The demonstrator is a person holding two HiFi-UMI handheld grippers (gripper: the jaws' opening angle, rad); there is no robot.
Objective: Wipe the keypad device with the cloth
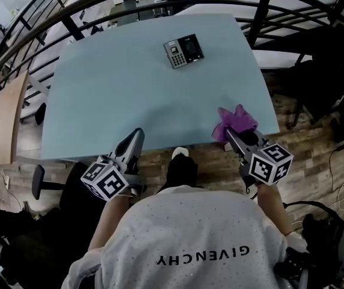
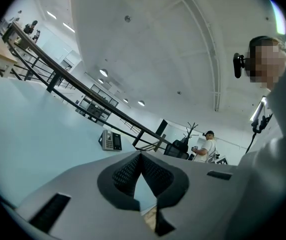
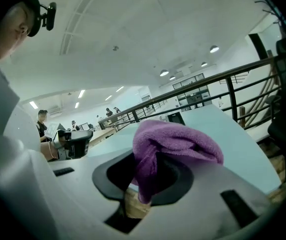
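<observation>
The right tongs (image 1: 230, 133) grip a purple cloth (image 1: 239, 119) at the near edge of the pale blue table (image 1: 130, 101). The left tongs (image 1: 137, 133) are closed and empty. The keypad device (image 1: 183, 50) lies well apart.

A pale blue table (image 1: 118, 101) stands on a wood-plank floor (image 1: 214, 161) — black railing (image 1: 268, 11) runs past its far side, a person (image 2: 209, 146) stands beyond.

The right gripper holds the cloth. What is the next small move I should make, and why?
Probably carry the right gripper forward and slightly left toward the keypad device. Its jaws are shut on the purple cloth at the near edge of the table, while the device lies near the far edge, with nothing touching it.
</observation>
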